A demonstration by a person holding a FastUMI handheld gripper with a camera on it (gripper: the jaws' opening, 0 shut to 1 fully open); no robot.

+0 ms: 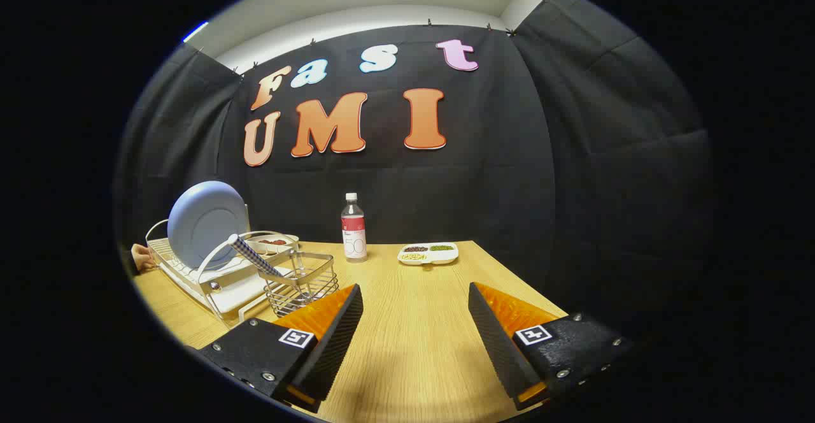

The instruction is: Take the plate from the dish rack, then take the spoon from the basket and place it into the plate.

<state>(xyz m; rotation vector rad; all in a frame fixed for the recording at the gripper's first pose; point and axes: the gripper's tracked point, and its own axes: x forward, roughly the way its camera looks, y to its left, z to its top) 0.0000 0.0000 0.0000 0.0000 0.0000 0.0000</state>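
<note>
Gripper (416, 295) hangs over the wooden table (407, 346) with its two fingers (337, 327) spread wide apart, and only bare tabletop lies between them; they hold nothing. Ahead and to the left stands the dish rack (216, 283), and the pale blue plate (207, 222) stands upright on its edge in it. Just beside the rack, on its near right side, is the wire basket (302, 283); the spoon (255, 256) leans in it with its checked handle pointing up and left, across the front of the plate. A small dish (270, 243) sits behind the basket. Beyond the fingers, well apart from them, a water bottle (354, 229) stands upright, and a divided snack tray (428, 253) lies to its right. A hand (141, 257) shows at the far left of the rack
</note>
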